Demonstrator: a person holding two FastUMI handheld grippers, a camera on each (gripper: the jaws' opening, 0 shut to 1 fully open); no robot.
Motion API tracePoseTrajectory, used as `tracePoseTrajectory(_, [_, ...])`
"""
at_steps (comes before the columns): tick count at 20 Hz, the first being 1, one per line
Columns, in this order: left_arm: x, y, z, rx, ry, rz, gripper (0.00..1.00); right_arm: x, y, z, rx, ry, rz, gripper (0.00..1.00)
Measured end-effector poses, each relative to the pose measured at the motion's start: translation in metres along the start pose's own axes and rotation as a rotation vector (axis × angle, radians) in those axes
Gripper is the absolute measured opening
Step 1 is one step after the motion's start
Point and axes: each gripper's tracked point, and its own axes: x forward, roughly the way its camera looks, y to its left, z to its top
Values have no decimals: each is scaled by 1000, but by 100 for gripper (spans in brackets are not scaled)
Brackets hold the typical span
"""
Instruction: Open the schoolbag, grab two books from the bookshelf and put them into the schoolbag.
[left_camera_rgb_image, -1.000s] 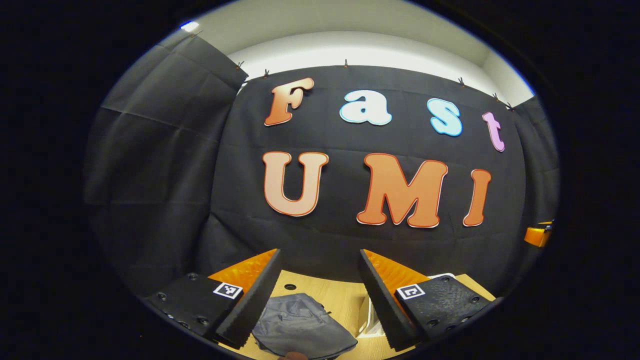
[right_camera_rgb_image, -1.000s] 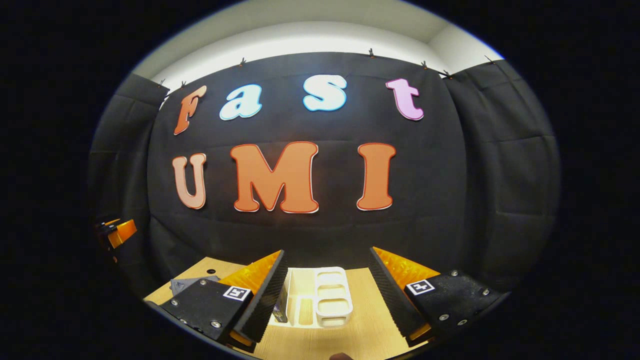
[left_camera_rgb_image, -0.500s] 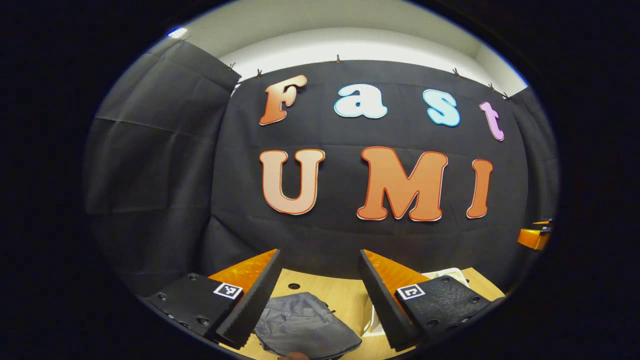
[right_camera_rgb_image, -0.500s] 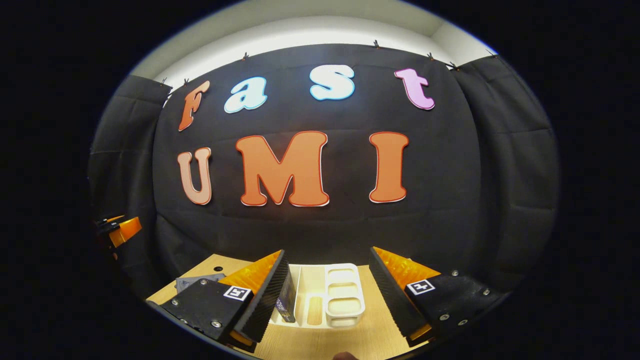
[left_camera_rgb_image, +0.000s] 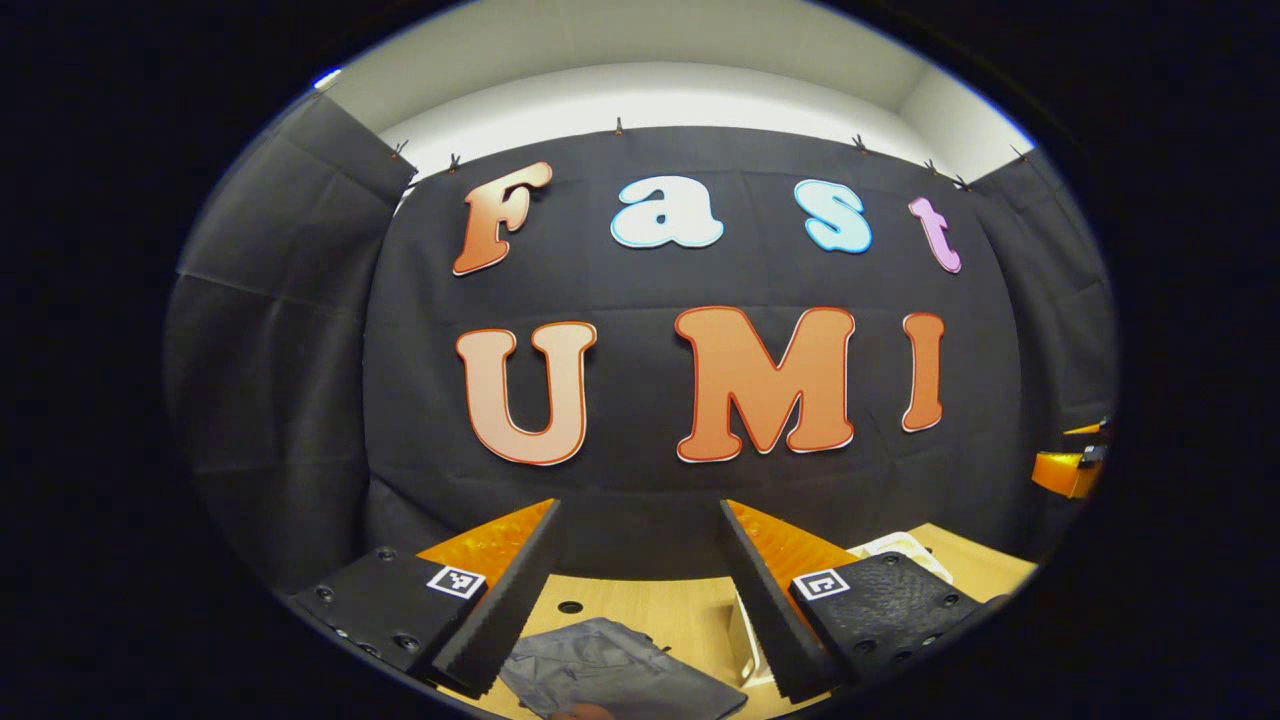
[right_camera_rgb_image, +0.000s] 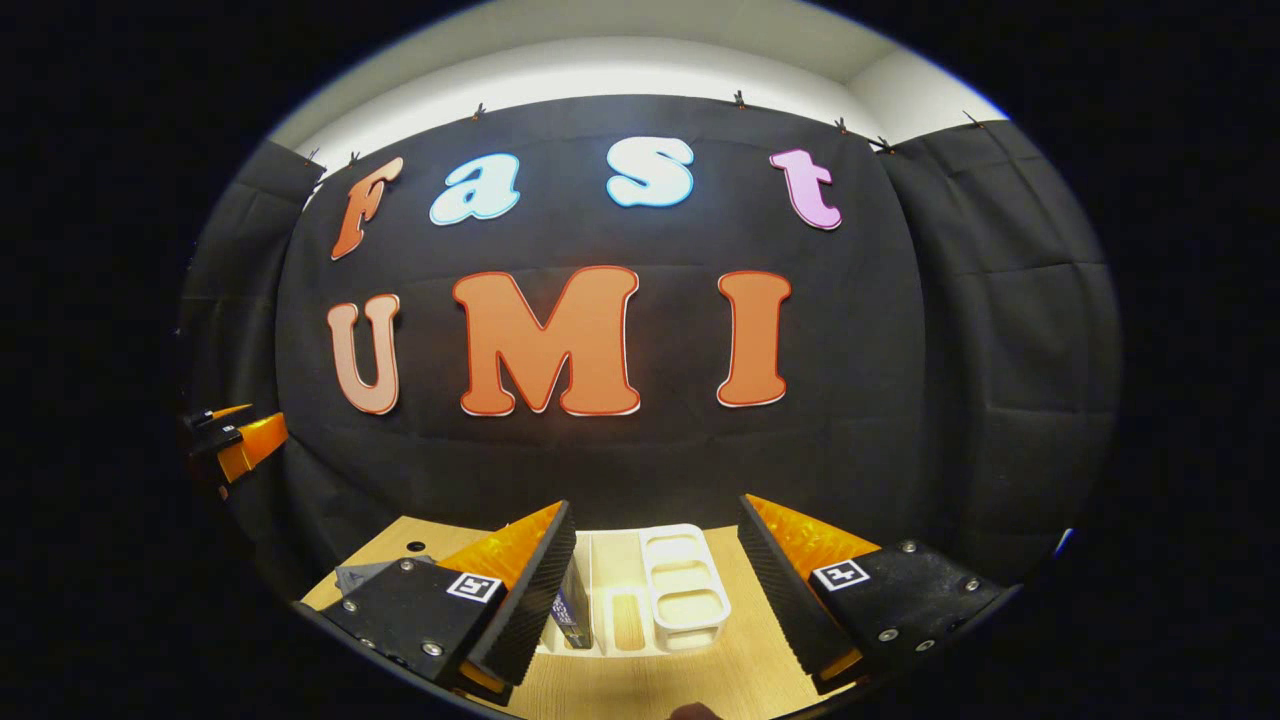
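A grey schoolbag (left_camera_rgb_image: 620, 668) lies flat and closed on the wooden table, below and just past my left gripper (left_camera_rgb_image: 638, 510), which hangs open above it holding nothing. A white bookshelf rack (right_camera_rgb_image: 682, 592) stands on the table straight beyond my right gripper (right_camera_rgb_image: 655, 505), also open and holding nothing. One dark book (right_camera_rgb_image: 573, 612) stands upright in the rack's left slot, partly hidden by my left finger. A corner of the schoolbag (right_camera_rgb_image: 358, 577) peeks out at the left in the right gripper view. The rack's edge (left_camera_rgb_image: 898, 548) appears at the right in the left gripper view.
The wooden table (right_camera_rgb_image: 640, 690) has small round holes (left_camera_rgb_image: 570, 607) near its back edge. Black cloth walls close off the back and both sides. The other gripper appears at each view's edge (left_camera_rgb_image: 1066, 470) (right_camera_rgb_image: 236, 444), raised well above the table.
The left gripper view has swung a little rightward and the schoolbag sits lower in it. In the right gripper view the rack and book have come slightly nearer. Both grippers stay open.
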Motion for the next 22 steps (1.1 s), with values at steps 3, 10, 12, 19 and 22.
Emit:
tracePoseTrajectory(3, [-1,-1,-26,84,53,-10,96,0,4,-9,-10,19,0,97])
tracePoseTrajectory(10, [-11,-22,-105,326,201,-79,97,7,2,-46,9,107,9,97])
tracePoseTrajectory(12, [-22,-34,-136,385,238,-122,96,9,2,-57,0,128,13,97])
tracePoseTrajectory(19, [-57,-61,-237,436,417,-256,97,3,-3,-87,-88,180,24,97])
tracePoseTrajectory(22, [-67,-66,-274,431,494,-281,98,2,-8,-105,-82,226,14,97])
